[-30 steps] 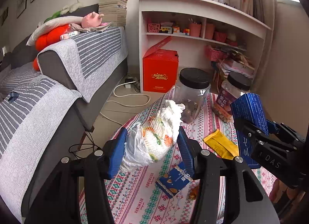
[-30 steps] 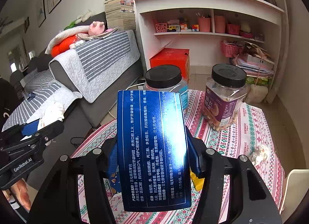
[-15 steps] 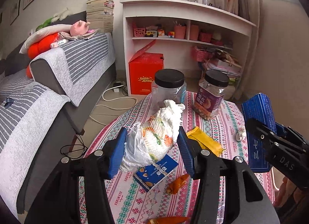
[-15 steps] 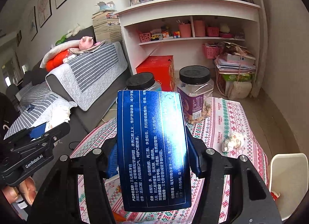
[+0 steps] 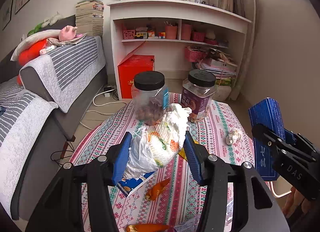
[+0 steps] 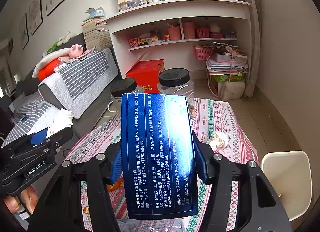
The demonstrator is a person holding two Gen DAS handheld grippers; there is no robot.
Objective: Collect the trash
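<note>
Moved: both grippers drew back; jars now farther off at 12 o'clock.
Left gripper (image 5: 157, 153): clamps the rolled diaper (image 5: 160, 144).
Right gripper (image 6: 157, 164): clamps the blue box (image 6: 158, 152).

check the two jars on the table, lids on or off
On. Both jars, the clear one and the purple-labelled one, stand upright on the tablecloth with black lids seated on top.

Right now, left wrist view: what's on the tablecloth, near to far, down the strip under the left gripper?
Near to far: long orange wrapper at the bottom edge → crumpled orange wrapper → blue snack packet → clear jar with a black lid. The wadded diaper is left out: the left gripper holds it above the cloth.
</note>
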